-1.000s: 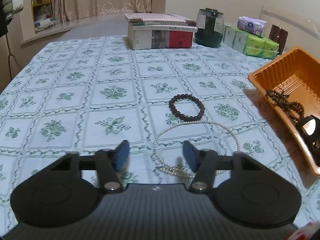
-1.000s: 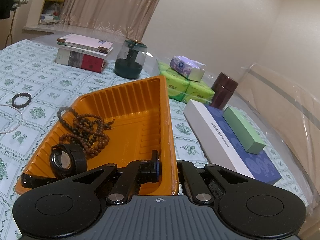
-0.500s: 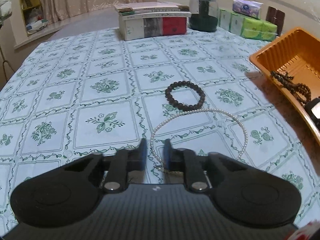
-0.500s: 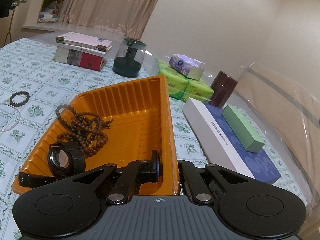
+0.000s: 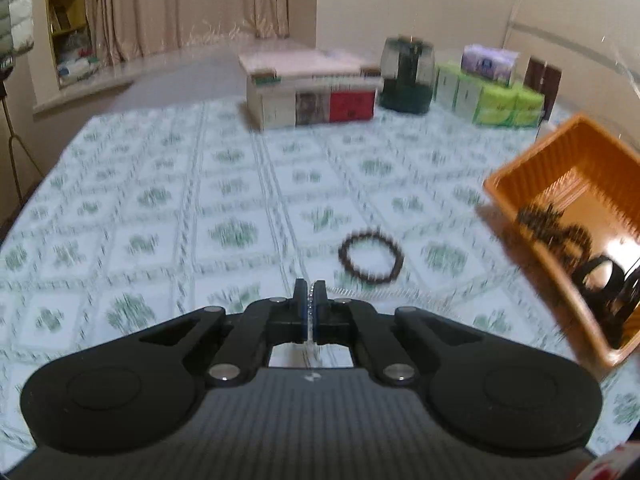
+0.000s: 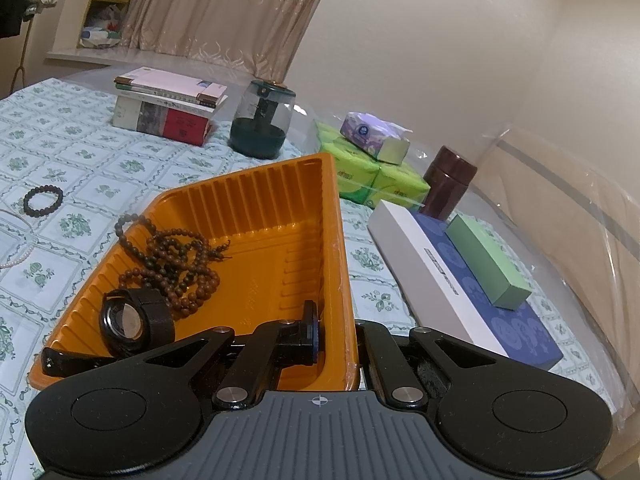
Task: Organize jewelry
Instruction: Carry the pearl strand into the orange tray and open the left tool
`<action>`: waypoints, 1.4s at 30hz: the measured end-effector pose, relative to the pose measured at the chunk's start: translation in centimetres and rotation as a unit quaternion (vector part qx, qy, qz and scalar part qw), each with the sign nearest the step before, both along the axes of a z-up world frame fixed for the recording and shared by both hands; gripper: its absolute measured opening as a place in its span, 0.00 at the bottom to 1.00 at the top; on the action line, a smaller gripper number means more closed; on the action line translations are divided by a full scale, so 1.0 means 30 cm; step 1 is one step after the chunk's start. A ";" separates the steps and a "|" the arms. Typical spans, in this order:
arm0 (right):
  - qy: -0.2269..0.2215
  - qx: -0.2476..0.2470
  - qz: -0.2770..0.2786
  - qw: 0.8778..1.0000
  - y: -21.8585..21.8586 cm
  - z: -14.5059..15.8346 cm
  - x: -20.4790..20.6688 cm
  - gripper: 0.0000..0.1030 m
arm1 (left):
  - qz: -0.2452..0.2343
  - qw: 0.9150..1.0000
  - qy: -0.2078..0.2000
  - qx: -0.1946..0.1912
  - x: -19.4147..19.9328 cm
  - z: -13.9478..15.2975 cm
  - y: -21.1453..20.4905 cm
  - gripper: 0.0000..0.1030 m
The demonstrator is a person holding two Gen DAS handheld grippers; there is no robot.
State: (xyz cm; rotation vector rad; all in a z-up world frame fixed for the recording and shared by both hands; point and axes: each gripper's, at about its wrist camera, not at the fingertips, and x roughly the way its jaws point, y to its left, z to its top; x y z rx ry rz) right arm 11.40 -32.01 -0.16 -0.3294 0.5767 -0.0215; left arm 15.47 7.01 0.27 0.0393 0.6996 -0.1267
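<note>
A: Why is the left gripper [image 5: 310,294] pinched tight?
B: It holds the pearl necklace [image 5: 384,294], trailing just before the dark bead bracelet [image 5: 372,258].
A: And the right gripper [image 6: 336,336]?
B: It clamps the orange tray [image 6: 280,184]'s wall, probably steadying it.

My table [image 5: 168,208] wears a white cloth with green floral squares. Beige curtains [image 6: 224,12] hang over a window ledge [image 6: 80,56] at the far end, a wooden shelf [image 5: 64,20] beside them. Plain cream wall [image 6: 440,40] on my right, warm indoor light, clear plastic sheeting [image 6: 560,208] by it.
</note>
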 end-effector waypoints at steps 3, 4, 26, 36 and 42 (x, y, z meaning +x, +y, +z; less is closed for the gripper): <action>0.000 0.000 0.001 1.000 0.002 0.001 -0.001 0.03 | -0.005 1.000 -0.022 -0.007 0.002 0.077 0.008 0.01; 0.000 0.000 0.001 1.000 0.003 0.002 -0.001 0.03 | -0.007 1.000 -0.029 -0.009 0.003 0.101 0.011 0.01; -0.004 0.003 0.004 1.000 0.011 0.015 -0.002 0.03 | -0.065 0.991 -0.106 -0.048 0.041 0.387 -0.093 0.01; -0.004 0.003 0.005 1.000 0.010 0.015 -0.002 0.03 | -0.114 0.984 -0.120 -0.064 0.055 0.456 -0.220 0.01; -0.005 0.003 0.004 1.000 0.010 0.015 -0.002 0.03 | -0.165 0.974 -0.129 -0.084 0.060 0.511 -0.353 0.01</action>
